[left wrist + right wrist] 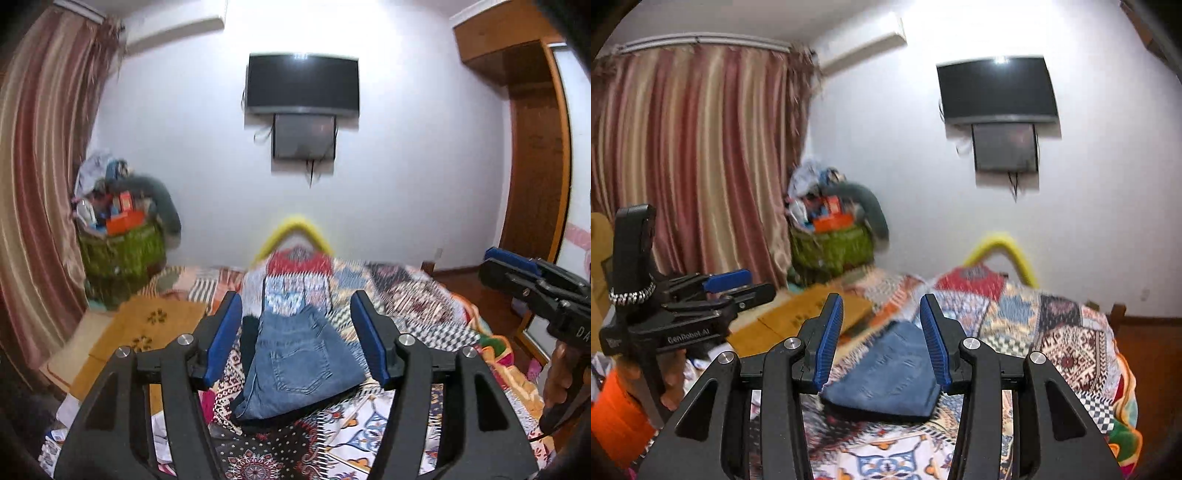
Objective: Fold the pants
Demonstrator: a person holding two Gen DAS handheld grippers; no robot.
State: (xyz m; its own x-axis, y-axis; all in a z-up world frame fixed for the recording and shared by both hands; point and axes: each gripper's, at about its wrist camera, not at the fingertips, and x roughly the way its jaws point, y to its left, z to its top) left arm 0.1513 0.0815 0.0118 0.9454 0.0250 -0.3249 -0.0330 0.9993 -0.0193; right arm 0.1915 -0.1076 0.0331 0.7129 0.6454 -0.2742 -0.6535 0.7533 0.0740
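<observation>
Blue denim pants (299, 363) lie folded in a compact stack on the patterned bedspread (413, 299), back pocket up. They also show in the right wrist view (890, 373). My left gripper (295, 339) is open and empty, raised above the pants. My right gripper (882, 343) is open and empty, raised above the bed. The right gripper shows at the right edge of the left wrist view (517, 273). The left gripper shows at the left of the right wrist view (738, 284).
A patchwork bedspread (1052, 325) covers the bed. Flat cardboard (147, 325) lies at the bed's left. A green basket of clutter (122, 243) stands by the striped curtain (40, 166). A TV (303, 83) hangs on the far wall. A wooden wardrobe (535, 147) stands right.
</observation>
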